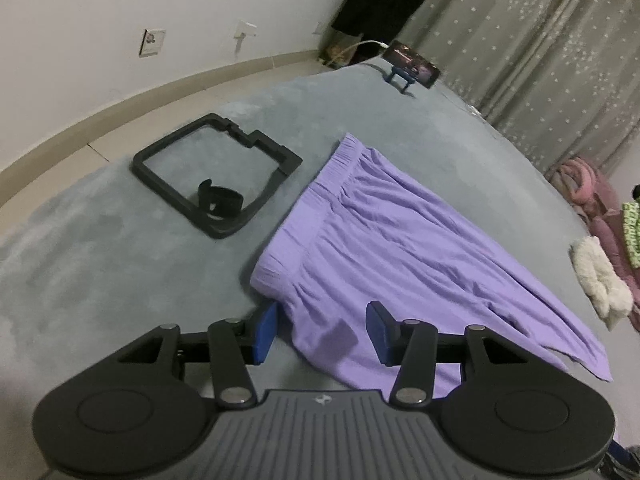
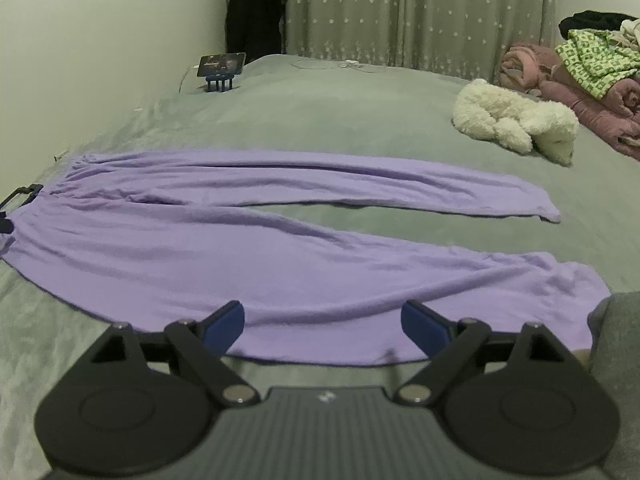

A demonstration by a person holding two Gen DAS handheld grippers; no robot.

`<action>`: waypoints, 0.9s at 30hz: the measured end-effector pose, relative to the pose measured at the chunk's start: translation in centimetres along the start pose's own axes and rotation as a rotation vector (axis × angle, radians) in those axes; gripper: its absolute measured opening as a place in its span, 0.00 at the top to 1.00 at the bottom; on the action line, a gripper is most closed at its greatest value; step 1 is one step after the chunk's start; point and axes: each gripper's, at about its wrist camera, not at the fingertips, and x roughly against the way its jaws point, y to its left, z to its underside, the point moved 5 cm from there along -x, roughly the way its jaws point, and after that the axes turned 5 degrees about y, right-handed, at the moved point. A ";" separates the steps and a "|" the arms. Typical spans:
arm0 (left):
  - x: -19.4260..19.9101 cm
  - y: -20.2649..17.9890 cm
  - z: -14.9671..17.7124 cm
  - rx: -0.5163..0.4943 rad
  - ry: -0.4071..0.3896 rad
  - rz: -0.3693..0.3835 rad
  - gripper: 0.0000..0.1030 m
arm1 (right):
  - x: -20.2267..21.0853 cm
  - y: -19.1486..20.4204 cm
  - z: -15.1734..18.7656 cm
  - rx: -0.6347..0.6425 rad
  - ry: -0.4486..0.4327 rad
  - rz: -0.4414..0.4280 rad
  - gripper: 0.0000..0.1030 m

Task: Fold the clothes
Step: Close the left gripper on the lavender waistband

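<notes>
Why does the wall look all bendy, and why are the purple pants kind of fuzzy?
Left wrist view: the fisheye lens bends the wall's skirting board into a curve, and the purple pants look slightly smeared, probably motion blur. Right wrist view: the bed bulges like a hill, the light is dim and greenish, and the open right claw looks sharper than the soft far curtain.

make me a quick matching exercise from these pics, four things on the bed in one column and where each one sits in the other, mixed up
Things:
1. purple trousers
2. black frame
3. phone on stand
4. white plush toy

Places:
A. far corner of the bed, near the curtain
B. spread flat in front of both open grippers
C. beside the trousers' waistband
D. next to the pink bedding pile

Pairs: 1-B, 2-C, 3-A, 4-D
</notes>
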 end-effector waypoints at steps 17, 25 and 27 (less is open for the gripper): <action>1.7 1.7 -0.4 0.064 -0.042 -0.055 0.98 | 1.0 -3.5 -0.6 -0.242 -0.048 0.036 0.34; 0.7 2.3 -0.4 0.101 0.003 -0.052 0.98 | 0.9 -3.9 -0.5 -0.263 -0.041 0.063 0.37; 1.0 2.0 -0.4 0.090 -0.009 -0.055 0.98 | 0.4 -3.5 -0.3 -0.228 -0.019 0.059 0.47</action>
